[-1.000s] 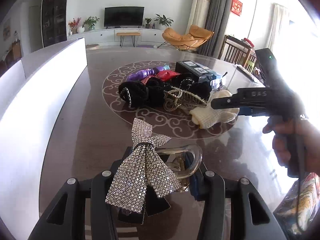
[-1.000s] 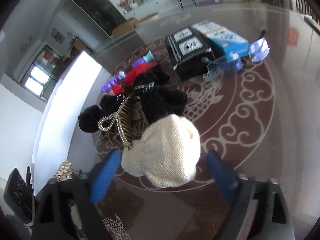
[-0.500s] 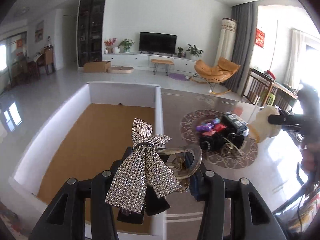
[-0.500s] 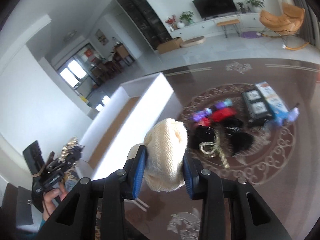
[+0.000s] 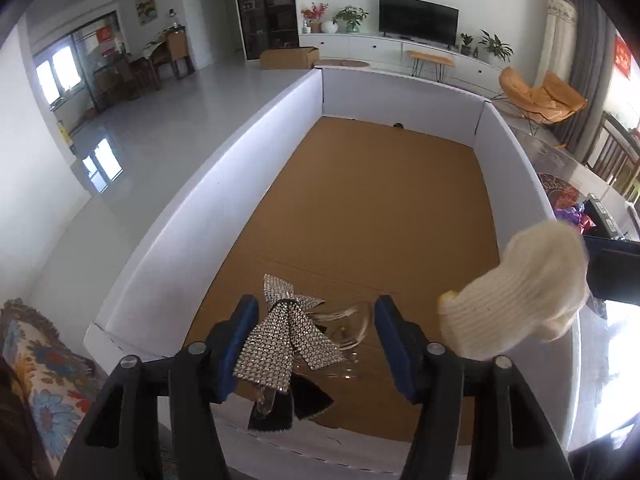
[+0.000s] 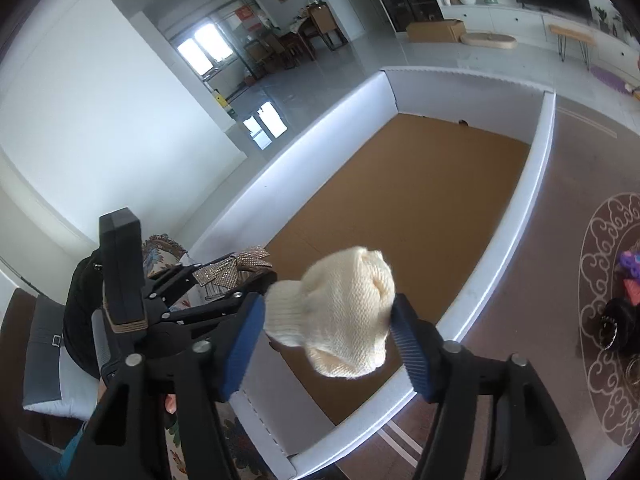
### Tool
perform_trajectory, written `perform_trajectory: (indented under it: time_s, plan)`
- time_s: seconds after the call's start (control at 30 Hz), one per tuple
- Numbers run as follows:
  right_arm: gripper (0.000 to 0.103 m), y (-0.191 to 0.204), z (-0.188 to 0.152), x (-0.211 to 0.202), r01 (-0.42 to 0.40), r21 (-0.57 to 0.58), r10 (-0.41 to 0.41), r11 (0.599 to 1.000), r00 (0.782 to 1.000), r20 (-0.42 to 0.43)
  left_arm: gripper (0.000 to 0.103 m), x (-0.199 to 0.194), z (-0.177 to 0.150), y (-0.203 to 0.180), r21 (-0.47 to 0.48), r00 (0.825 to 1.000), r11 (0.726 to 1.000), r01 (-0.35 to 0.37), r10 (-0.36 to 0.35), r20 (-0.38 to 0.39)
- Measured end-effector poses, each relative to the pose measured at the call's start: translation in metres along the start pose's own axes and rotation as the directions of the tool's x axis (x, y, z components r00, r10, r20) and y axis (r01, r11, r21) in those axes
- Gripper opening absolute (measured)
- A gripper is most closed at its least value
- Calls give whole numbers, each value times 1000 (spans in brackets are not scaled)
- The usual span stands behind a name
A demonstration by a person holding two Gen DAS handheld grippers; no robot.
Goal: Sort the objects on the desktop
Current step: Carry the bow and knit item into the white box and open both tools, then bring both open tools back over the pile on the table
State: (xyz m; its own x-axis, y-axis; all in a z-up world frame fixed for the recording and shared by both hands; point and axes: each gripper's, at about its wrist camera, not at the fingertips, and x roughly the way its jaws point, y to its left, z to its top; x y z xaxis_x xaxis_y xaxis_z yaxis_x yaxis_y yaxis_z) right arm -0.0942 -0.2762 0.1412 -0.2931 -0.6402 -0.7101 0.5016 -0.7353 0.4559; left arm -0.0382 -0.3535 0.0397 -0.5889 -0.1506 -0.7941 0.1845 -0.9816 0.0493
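Note:
Both grippers hang over a white-walled box [image 5: 180, 220] with a brown cardboard floor. My left gripper [image 5: 316, 340] has its jaws opening. The rhinestone bow hair clip [image 5: 288, 336] lies loose between the blue pads, with a gap on each side. My right gripper [image 6: 326, 336] is opening its jaws too. The cream knitted sock [image 6: 340, 312] sits blurred and unsqueezed between its pads, above the box's near corner [image 6: 500, 240]. The left wrist view shows the sock [image 5: 516, 292] at the right. In the right wrist view the left gripper [image 6: 236, 280] and the bow clip [image 6: 232, 266] appear at the left.
The brown patterned table [image 6: 540, 300] runs along the box's right side. A pile of small objects [image 6: 624, 312] lies on it, also glimpsed in the left wrist view as the pile [image 5: 580, 216]. A flowered cushion [image 5: 44, 380] sits left of the box.
Both grippers swung from the pile on the table to above the box. Each was shut on its item half a second ago; both jaws have since spread and the items sit loose.

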Motion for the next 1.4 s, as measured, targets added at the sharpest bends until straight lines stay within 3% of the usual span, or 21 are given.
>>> perform_trajectory:
  time_s: [0.07,0.17,0.27,0.33,0.37,0.43,0.47,0.53,0.6,0.67,0.73,0.8,0.93,1.03,1.2,1.4]
  plan:
    - [75,-13,-8,-10,-4,39,3,999,999,39,83,-5,-4,4,-14,999,1000,-5,5,39]
    - [83,-38,-21,-44,8,47,-14,999,991,130,84,-21,-7,0,-12,995,1000,-9,10,100]
    - [99,-66,-50,-91,133,25,-135,991,957,257,84,-45,-7,-22,11,983,998,60,-61,171]
    - [103,-90,-74,-116,281,41,-279,959,904,325,84,-67,-9,-48,54,965,989,141,-149,214]
    - [103,-104,-91,-126,372,54,-367,927,865,341,84,-78,-11,-64,85,951,978,191,-206,231]
    - [103,-132,-124,-142,554,77,-545,829,770,331,85,-103,-16,-102,162,912,944,289,-322,252]
    - [103,-150,-138,-147,621,84,-615,779,732,294,91,-112,-20,-122,205,892,922,328,-373,254]
    - [103,-187,-161,-152,684,115,-691,721,696,194,103,-128,-32,-161,288,854,877,384,-456,251]
    - [103,-217,-180,-161,709,152,-726,688,674,138,103,-129,-42,-201,344,824,828,442,-527,207]
    - [103,-245,-192,-167,733,171,-751,658,654,90,103,-107,-53,-238,360,822,794,490,-559,113]
    - [103,-261,-198,-169,740,184,-759,647,648,62,103,-75,-62,-270,339,840,794,505,-542,17]
    - [103,-272,-198,-168,745,198,-764,638,644,40,103,-45,-70,-290,316,855,807,499,-518,-27]
    - [103,-284,-195,-175,713,252,-742,654,670,29,103,-11,-71,-320,337,900,846,414,-436,-10]
    - [103,-298,-193,-175,663,301,-700,686,714,21,103,12,-65,-339,379,926,854,355,-377,-19]
    - [103,-298,-193,-172,673,300,-710,676,704,17,103,39,-65,-357,416,944,853,316,-327,-46]
    - [103,-298,-193,-172,673,300,-710,676,704,17,103,44,-63,-350,376,940,863,336,-331,-81]
